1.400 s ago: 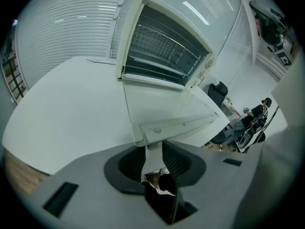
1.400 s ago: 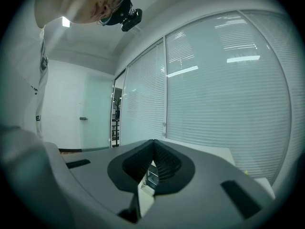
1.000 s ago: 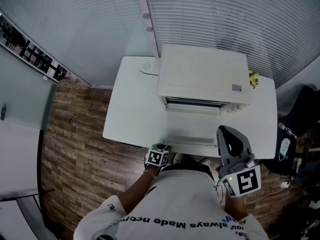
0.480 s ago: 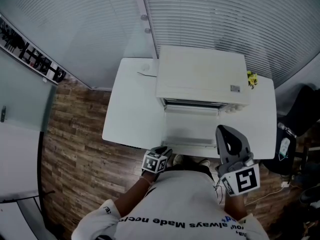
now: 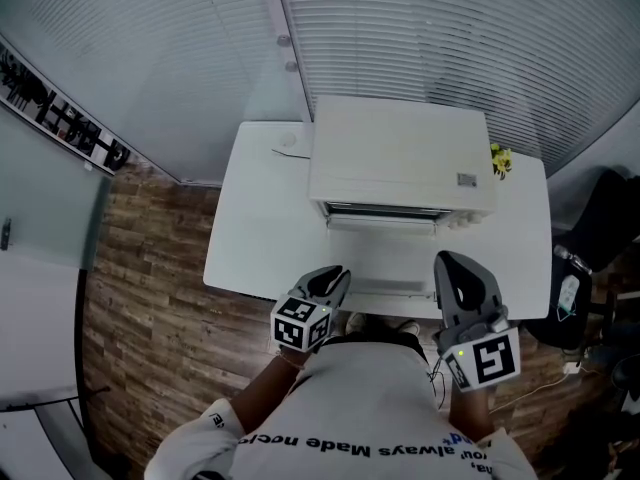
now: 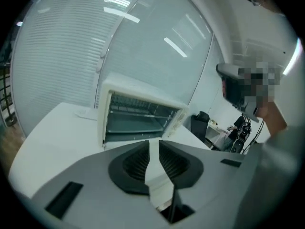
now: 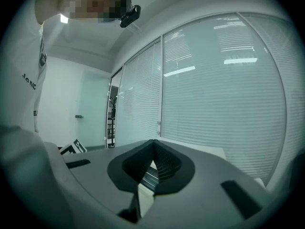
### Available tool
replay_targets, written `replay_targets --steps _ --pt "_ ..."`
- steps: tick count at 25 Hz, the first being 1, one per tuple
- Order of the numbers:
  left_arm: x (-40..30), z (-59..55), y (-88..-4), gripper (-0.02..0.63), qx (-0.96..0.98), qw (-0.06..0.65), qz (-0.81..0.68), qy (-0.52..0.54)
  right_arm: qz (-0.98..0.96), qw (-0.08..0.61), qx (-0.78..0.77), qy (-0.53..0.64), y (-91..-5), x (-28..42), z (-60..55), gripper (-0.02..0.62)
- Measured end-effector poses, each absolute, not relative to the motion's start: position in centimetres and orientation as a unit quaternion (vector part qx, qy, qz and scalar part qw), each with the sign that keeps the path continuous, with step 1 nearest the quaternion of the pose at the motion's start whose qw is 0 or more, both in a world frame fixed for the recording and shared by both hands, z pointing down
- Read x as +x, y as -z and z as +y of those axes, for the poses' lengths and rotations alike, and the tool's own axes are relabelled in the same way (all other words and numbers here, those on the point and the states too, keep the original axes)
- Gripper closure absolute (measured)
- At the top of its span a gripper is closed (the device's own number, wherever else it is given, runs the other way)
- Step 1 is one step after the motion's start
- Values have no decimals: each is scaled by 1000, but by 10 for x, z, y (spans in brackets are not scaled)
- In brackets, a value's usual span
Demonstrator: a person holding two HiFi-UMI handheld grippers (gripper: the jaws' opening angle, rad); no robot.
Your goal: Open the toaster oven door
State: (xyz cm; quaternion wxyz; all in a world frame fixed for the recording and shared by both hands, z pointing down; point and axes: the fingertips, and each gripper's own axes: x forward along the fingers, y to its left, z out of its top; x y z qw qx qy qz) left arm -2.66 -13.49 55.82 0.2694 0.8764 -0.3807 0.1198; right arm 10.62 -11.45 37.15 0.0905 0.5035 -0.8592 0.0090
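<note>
- Oven stands on the white counter, ahead of both claws, with its door already folded down flat toward them.
- Left claw hovers over the counter's near edge, just short of the door's front left corner, and touches nothing.
- Its jaws stand a narrow slit apart with the ribbed pads parallel. Nothing is between them, and only a white surface shows through the gap.
- In the left gripper view, the oven's open mouth lies ahead of this claw and a little to its left. A wire rack shows inside.
- Right claw hangs by the door's front right corner, also over the counter's near edge.
- Its jaws are closed tip to tip and hold nothing.
- The right gripper view shows mostly window blinds beyond this claw.
- The two claws are well apart, with the lowered door between them.
- A small yellow thing lies far beyond the right claw, beside the oven's back right corner. It is too small to identify.
</note>
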Motion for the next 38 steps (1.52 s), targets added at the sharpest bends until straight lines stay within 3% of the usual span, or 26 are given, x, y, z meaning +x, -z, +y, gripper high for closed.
replay_targets --steps 17,38 --pt "-16 -170 -372 566 919 88 -382 32 -852 92 515 -5 -368 112 -123 588" --pt "-12 -167 -343 566 924 78 -371 54 -852 98 514 1 -366 112 -127 588"
